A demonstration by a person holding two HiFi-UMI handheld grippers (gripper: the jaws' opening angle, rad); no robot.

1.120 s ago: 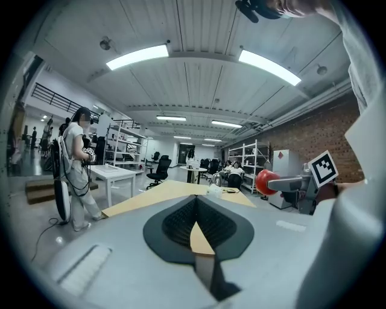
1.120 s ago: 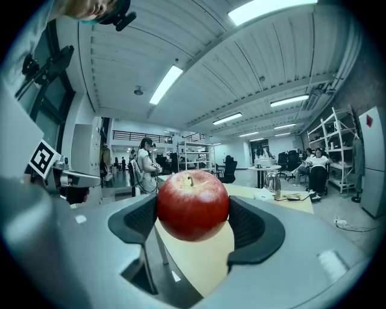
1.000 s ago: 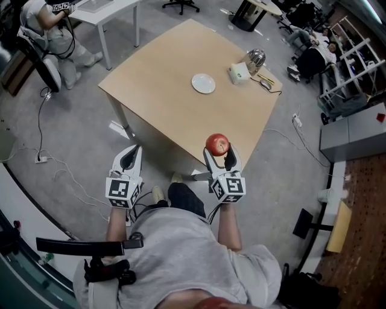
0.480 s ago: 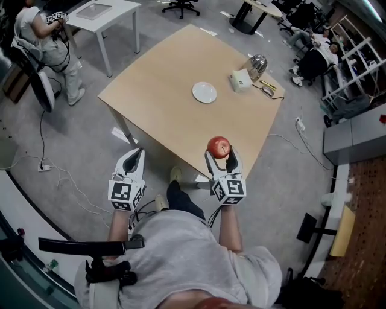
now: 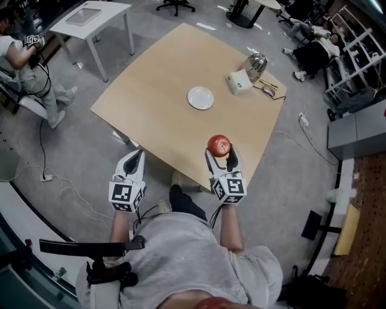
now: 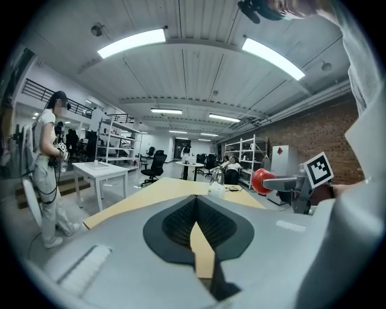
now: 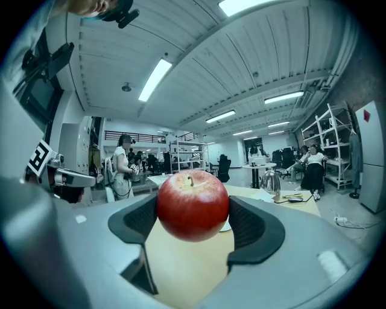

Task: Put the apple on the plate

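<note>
A red apple (image 5: pixel 219 145) sits clamped between the jaws of my right gripper (image 5: pixel 221 154), held in the air over the near edge of the wooden table (image 5: pixel 157 96). In the right gripper view the apple (image 7: pixel 193 205) fills the gap between the dark pads. The small white plate (image 5: pixel 200 98) lies empty near the table's middle, well beyond the apple. My left gripper (image 5: pixel 134 159) hovers off the table's near-left edge with its jaws together and nothing in them; in its own view the left gripper (image 6: pixel 196 223) shows its pads meeting.
At the table's far right corner stand a pale box (image 5: pixel 239 81), a shiny metal kettle (image 5: pixel 256 62) and a cabled item (image 5: pixel 268 90). A white side table (image 5: pixel 90 16) and a seated person (image 5: pixel 24 66) are at the far left. Cables trail over the grey floor.
The table and plate have shifted slightly in the head view as the camera moved. Both grippers keep their places, the apple still held in the right one.
</note>
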